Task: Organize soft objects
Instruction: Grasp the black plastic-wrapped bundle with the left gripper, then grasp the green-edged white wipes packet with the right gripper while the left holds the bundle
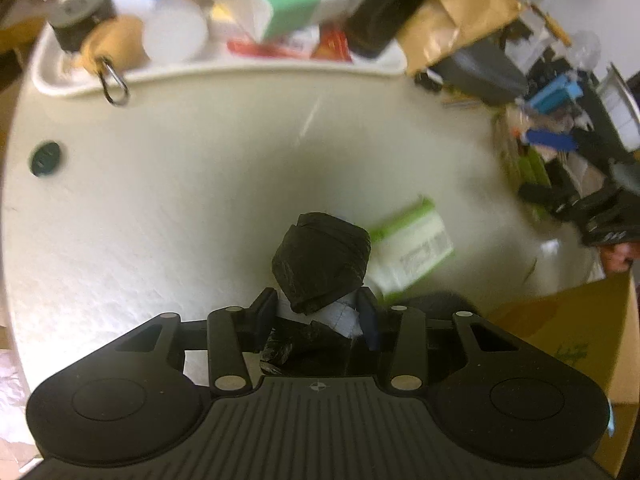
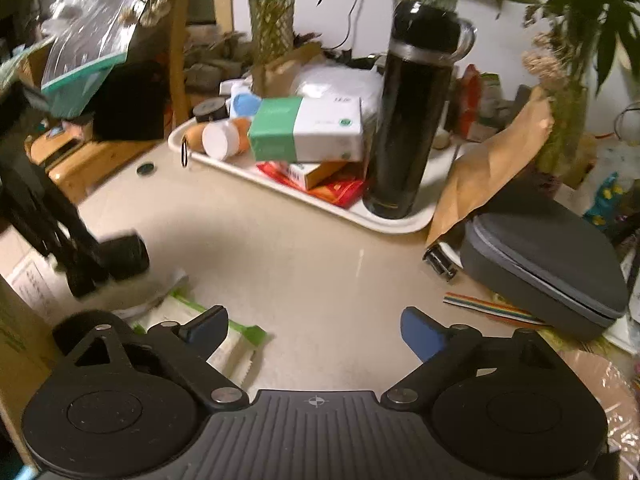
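Note:
My left gripper (image 1: 318, 312) is shut on a black roll of plastic bags (image 1: 320, 260) and holds it above the white table (image 1: 180, 200). A green and white tissue pack (image 1: 412, 248) lies on the table just right of the roll. In the right wrist view the left gripper (image 2: 86, 266) shows at the left with the black roll (image 2: 126, 256) in it, above the tissue pack (image 2: 224, 340). My right gripper (image 2: 314, 330) is open and empty, low over the table, with its left finger above the pack.
A white tray (image 2: 396, 222) at the back holds a black flask (image 2: 412, 120), a green and white box (image 2: 308, 130), jars and packets. A brown paper bag (image 2: 492, 168) and a grey case (image 2: 548, 268) sit right. A cardboard box (image 1: 580, 332) stands at the table's near edge.

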The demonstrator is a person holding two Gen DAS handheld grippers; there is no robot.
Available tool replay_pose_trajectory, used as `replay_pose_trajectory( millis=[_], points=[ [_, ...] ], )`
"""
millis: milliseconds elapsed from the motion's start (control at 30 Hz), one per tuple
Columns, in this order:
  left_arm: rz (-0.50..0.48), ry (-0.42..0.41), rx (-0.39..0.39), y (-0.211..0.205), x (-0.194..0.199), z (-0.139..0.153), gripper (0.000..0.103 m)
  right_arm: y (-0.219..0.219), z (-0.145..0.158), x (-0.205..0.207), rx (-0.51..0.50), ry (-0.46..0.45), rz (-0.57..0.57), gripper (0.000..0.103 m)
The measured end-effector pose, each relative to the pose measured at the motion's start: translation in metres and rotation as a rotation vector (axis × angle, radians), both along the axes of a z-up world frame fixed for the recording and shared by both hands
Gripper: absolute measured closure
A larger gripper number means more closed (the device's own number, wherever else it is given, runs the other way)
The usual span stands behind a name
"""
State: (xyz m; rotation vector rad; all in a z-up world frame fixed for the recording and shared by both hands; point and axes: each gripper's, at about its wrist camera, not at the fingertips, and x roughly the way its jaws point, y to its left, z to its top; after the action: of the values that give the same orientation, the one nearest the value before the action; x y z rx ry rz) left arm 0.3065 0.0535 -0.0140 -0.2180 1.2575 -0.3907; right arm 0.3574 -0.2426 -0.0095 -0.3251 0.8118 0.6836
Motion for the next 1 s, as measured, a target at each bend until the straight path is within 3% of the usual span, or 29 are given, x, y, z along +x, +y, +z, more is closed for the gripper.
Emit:
replay_pose_trajectory(
  millis=[367, 633, 867, 1000],
  points=[
    [0.117, -0.133, -0.005, 0.008, -0.003, 0.038, 0.061, 0.024, -0.032, 0.002, -0.062, 0.003, 0.245, 0.011],
    [0.170, -0.161, -0.014, 0.021, -0.005, 0.046, 0.061, 0.044, -0.043, 0.005, -0.053, 0.048, 0.438, 0.011],
    [0.186, -0.159, -0.008, 0.028, -0.008, 0.047, 0.061, 0.057, -0.056, 0.015, -0.139, 0.036, 0.538, 0.015],
    [0.205, -0.154, -0.006, 0.034, -0.008, 0.047, 0.061, 0.064, -0.061, 0.014, -0.140, 0.061, 0.634, 0.017]
  ],
)
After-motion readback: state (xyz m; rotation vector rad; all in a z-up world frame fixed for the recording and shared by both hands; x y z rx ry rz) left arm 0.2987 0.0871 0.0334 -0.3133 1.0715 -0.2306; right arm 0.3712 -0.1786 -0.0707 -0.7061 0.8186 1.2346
